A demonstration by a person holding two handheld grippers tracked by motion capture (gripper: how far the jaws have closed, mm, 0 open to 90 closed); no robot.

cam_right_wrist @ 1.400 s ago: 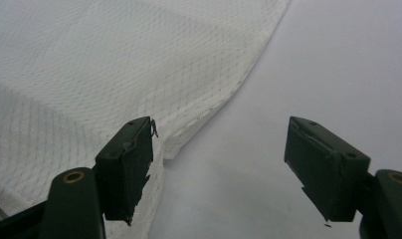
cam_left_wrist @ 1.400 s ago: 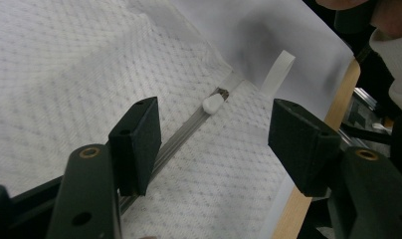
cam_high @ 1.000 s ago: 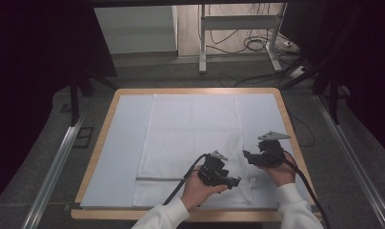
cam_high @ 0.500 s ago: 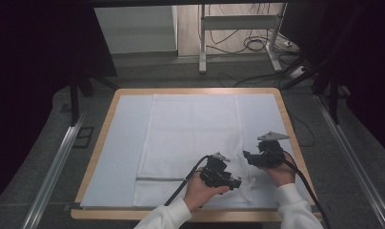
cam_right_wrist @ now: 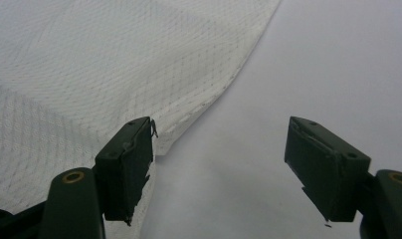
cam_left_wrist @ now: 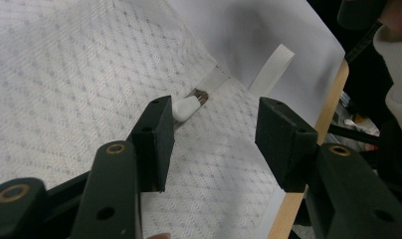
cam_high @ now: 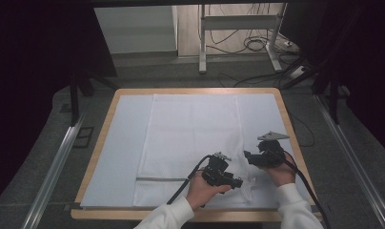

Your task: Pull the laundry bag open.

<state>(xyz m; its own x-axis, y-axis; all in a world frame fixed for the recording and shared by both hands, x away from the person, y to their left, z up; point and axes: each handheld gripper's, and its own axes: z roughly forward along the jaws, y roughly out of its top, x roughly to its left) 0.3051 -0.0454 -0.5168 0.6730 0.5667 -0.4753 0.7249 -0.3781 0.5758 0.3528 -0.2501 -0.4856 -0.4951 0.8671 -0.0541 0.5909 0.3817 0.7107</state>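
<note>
Near edge of table, right of centre: a white mesh laundry bag [cam_high: 193, 143] lies flat on the pale sheet [cam_high: 121, 152], its zipper end toward the person.
Zipper: a grey line [cam_high: 159, 179] runs across the bag's near end; the white zipper pull [cam_left_wrist: 185, 106] sits at its right-hand end, just beside one jaw of the left gripper.
Left gripper [cam_high: 227, 179]: jaws wide apart, nothing between them, hovering low over the mesh by the pull.
Right gripper [cam_high: 251, 159]: also spread wide and empty, poised at the bag's right edge [cam_right_wrist: 229, 84], one jaw over the mesh and the other over bare sheet.
Progress: early, I'd say! The bag is laid out smooth, but no pinch has landed on pull or cloth; the grasping and whatever zipping or folding follows looks still to come.
Left gripper view's extra: the pull itself and a loose white strap [cam_left_wrist: 271, 69] beyond the bag's corner, plus the wooden table edge [cam_left_wrist: 333, 94], details too small to make out from above.
High view's extra: the whole layout, both hands close together at the bag's near right corner.
</note>
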